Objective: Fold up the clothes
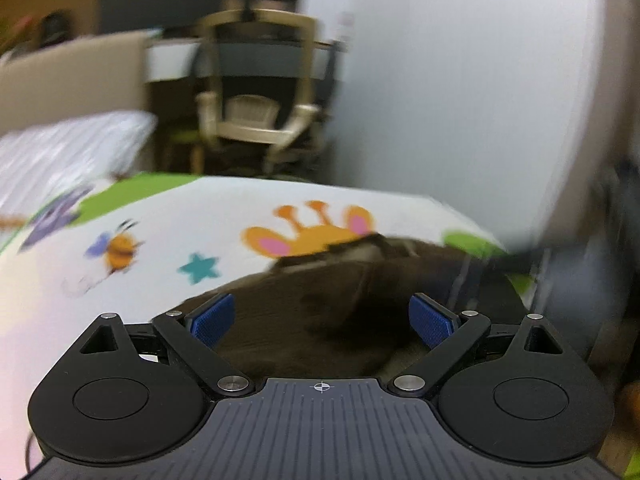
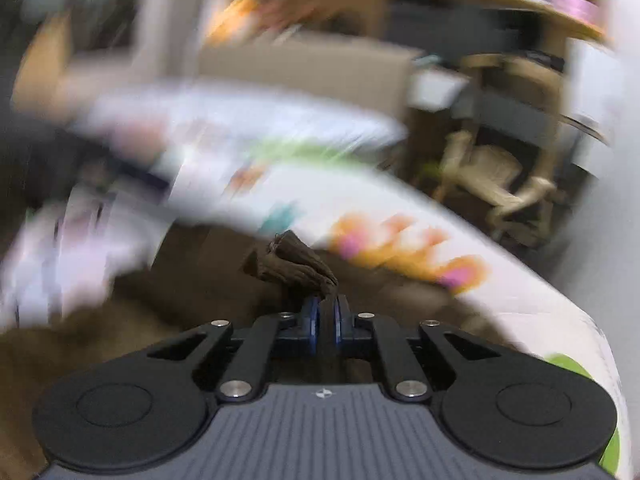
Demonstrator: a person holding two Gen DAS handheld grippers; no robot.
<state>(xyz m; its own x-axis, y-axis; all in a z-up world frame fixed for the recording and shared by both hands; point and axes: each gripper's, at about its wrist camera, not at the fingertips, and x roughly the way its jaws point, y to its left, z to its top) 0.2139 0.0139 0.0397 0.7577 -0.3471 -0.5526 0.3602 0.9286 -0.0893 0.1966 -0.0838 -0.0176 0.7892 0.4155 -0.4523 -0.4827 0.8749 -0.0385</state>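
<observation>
Soft brown fabric garment (image 2: 296, 264) bunches limply, clamped at its edge in right gripper (image 2: 328, 320), at 12 o'clock; left gripper (image 1: 320, 320) jaws apart.

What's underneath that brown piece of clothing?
The brown garment lies on a white sheet with cartoon animals. An orange giraffe print disappears under its edge; the rest is covered. The right tool pinches a corner.

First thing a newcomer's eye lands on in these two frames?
The cartoon bedsheet with its orange giraffe print, behind the brown garment. Next, the right hand-held gripper shut on a bunched tuft of that garment, centre frame; the left hand-held gripper hangs open over the cloth.
</observation>
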